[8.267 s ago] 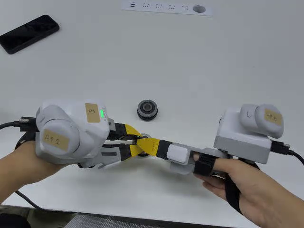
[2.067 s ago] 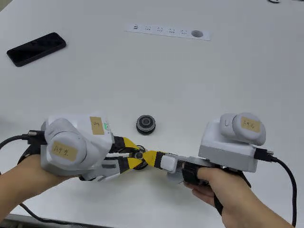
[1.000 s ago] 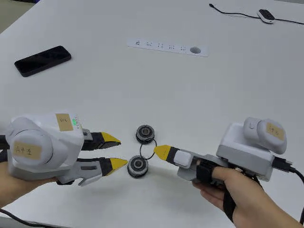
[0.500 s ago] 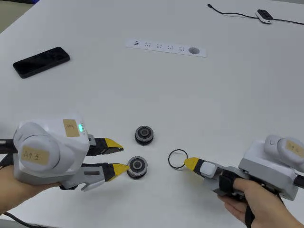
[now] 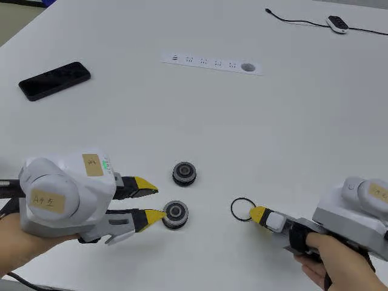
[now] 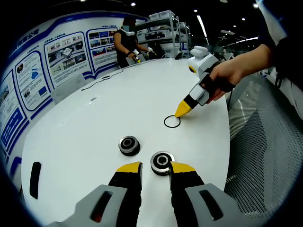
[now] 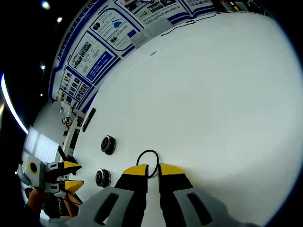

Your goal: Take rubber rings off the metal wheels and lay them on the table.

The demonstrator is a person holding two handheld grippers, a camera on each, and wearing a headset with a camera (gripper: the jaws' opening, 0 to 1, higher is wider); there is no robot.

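Head view, from the left: the left gripper (image 5: 154, 201) has its fingers released and spread, with the tips set toward the nearer wheel (image 5: 175, 213), seemingly to steady it. The left gripper view puts that wheel just between the yellow tips, and I cannot tell whether they touch it. Its rim looks like bare metal, so I judge its ring is already off. Just beyond it sits the farther wheel (image 5: 184, 173), darker round the edge, which probably wears a ring. To the right, well apart from both wheels, the ring (image 5: 232, 209) lies flat on the table (image 5: 273, 121), where the task wants it. The right gripper (image 5: 259, 214) has its tips at the ring's near edge. In the right gripper view its fingers stand almost together with that edge in the narrow gap, and I cannot tell whether they pinch it or merely flank it. Counted: one phone (image 5: 54, 80), two grippers, two wheels, one loose ring, and one power strip (image 5: 212, 62) at the back.
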